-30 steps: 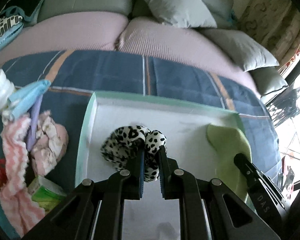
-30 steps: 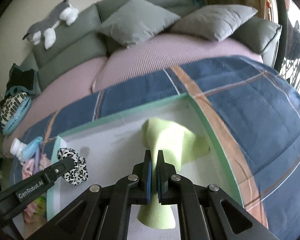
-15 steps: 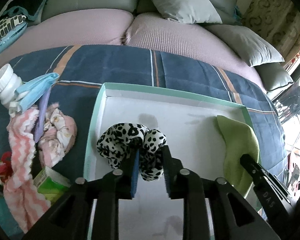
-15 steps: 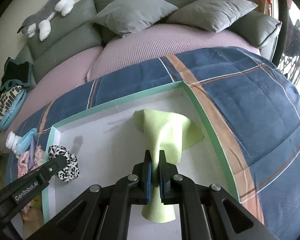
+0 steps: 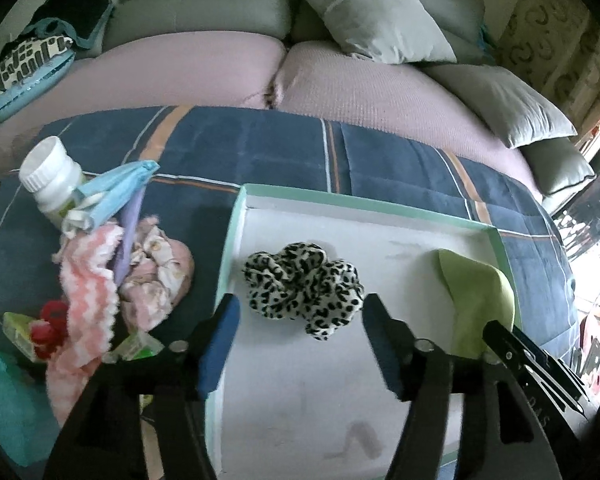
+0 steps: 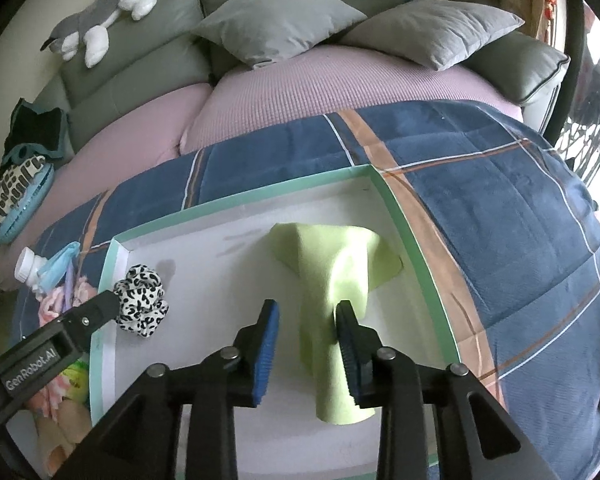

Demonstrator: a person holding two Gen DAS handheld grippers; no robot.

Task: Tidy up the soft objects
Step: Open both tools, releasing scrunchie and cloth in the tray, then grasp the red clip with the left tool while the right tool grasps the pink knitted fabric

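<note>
A leopard-print scrunchie (image 5: 304, 284) lies inside the white tray with a mint-green rim (image 5: 230, 256), near its left wall. My left gripper (image 5: 300, 312) is open, its jaws wide on either side of the scrunchie and not touching it. A lime-green cloth (image 6: 336, 280) lies rumpled in the right part of the tray (image 6: 416, 236). My right gripper (image 6: 308, 316) is open, with the cloth between its jaws and against the right pad. The scrunchie also shows in the right wrist view (image 6: 140, 300), and the cloth in the left wrist view (image 5: 476, 296).
Left of the tray on the blue plaid blanket (image 5: 260, 152) lie a pink-and-white zigzag cloth (image 5: 86, 280), a floral pink scrunchie (image 5: 156, 276), a blue face mask (image 5: 116, 192), a white bottle (image 5: 52, 176) and small green packets (image 5: 136, 346). Grey cushions (image 6: 276, 28) and a plush toy (image 6: 100, 20) sit behind.
Both grippers opened: the left let go of the leopard scrunchie, the right let go of the green cloth. Both items now rest in the tray.
</note>
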